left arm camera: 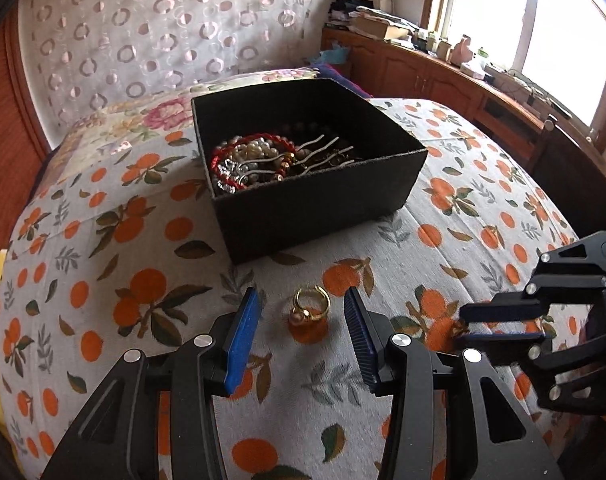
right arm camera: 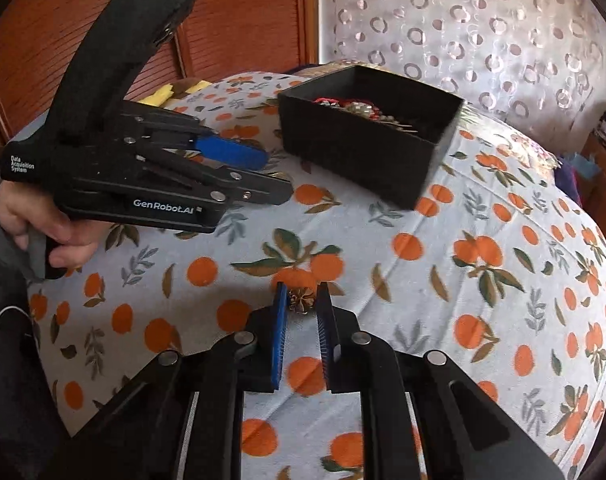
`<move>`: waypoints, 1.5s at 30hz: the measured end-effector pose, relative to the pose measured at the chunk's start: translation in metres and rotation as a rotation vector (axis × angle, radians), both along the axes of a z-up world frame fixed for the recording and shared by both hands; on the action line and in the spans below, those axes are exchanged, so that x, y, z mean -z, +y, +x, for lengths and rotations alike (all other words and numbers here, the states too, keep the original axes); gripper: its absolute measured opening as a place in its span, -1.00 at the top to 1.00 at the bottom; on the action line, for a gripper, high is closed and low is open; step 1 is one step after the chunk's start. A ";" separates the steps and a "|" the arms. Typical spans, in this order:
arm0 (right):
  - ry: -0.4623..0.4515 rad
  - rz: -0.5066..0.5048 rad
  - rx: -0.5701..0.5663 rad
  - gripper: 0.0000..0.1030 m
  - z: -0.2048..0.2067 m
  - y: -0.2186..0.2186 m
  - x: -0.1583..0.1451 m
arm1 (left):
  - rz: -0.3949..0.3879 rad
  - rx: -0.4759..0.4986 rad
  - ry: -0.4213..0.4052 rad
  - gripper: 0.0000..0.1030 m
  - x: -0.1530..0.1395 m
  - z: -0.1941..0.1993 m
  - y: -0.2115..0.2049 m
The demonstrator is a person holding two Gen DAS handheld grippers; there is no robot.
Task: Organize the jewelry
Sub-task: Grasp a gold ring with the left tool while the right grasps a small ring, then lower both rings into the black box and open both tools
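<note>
Black left tongs (left arm camera: 301,318) straddle gold ring (left arm camera: 309,308), angled downward.

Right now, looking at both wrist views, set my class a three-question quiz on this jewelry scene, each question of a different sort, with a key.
1. True or false: the gold ring lies inside the black box.
2. Which gripper has its fingers close around a small gold flower-shaped piece? A left gripper B right gripper
3. Fill in: the box sits on a bedspread printed with ____.

Key
1. False; it lies on the bedspread between the left gripper's open fingers.
2. B
3. oranges
</note>
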State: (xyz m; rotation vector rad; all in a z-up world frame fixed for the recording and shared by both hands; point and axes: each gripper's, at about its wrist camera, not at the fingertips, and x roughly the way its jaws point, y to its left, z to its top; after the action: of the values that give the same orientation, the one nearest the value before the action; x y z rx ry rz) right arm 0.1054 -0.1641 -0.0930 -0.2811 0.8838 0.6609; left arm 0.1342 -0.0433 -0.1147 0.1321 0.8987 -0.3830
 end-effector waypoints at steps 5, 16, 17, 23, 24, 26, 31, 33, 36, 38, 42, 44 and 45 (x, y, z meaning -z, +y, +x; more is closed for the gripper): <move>-0.034 0.020 0.037 0.68 0.011 -0.013 -0.015 | 0.041 0.010 -0.023 0.33 0.001 -0.001 -0.007; -0.114 0.075 0.085 0.68 0.041 -0.024 -0.048 | 0.017 -0.007 -0.041 0.84 -0.008 -0.005 -0.004; -0.123 0.078 0.090 0.68 0.045 -0.024 -0.051 | 0.007 -0.010 -0.049 0.84 -0.013 -0.005 -0.003; -0.158 0.105 0.107 0.68 0.067 -0.016 -0.064 | -0.037 -0.028 -0.101 0.85 -0.039 -0.004 0.006; -0.162 0.107 0.108 0.68 0.070 -0.015 -0.065 | -0.050 -0.032 -0.112 0.85 -0.044 -0.004 0.008; -0.150 0.112 0.116 0.68 0.081 -0.011 -0.064 | -0.060 -0.045 -0.141 0.85 -0.056 0.000 0.011; -0.125 0.132 0.132 0.66 0.097 -0.007 -0.061 | -0.091 -0.072 -0.181 0.84 -0.075 0.023 0.014; -0.124 0.132 0.141 0.63 0.100 -0.007 -0.060 | -0.093 -0.085 -0.195 0.84 -0.077 0.033 0.014; -0.127 0.153 0.154 0.32 0.101 -0.010 -0.062 | -0.106 -0.092 -0.191 0.83 -0.077 0.042 0.012; -0.132 0.153 0.160 0.32 0.098 -0.011 -0.063 | -0.105 -0.099 -0.196 0.81 -0.076 0.042 0.011; -0.155 0.161 0.192 0.30 0.085 -0.018 -0.069 | -0.099 -0.121 -0.219 0.37 -0.078 0.030 0.013; -0.178 0.166 0.217 0.12 0.075 -0.022 -0.074 | -0.100 -0.131 -0.235 0.29 -0.081 0.021 0.014; -0.196 0.173 0.236 0.04 0.066 -0.025 -0.077 | -0.099 -0.138 -0.238 0.15 -0.083 0.016 0.015</move>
State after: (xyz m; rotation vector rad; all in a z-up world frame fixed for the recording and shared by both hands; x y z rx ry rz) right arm 0.1716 -0.1893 -0.0165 -0.0823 0.6555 0.4776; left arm 0.1502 -0.0282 -0.0315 0.0236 0.6482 -0.2755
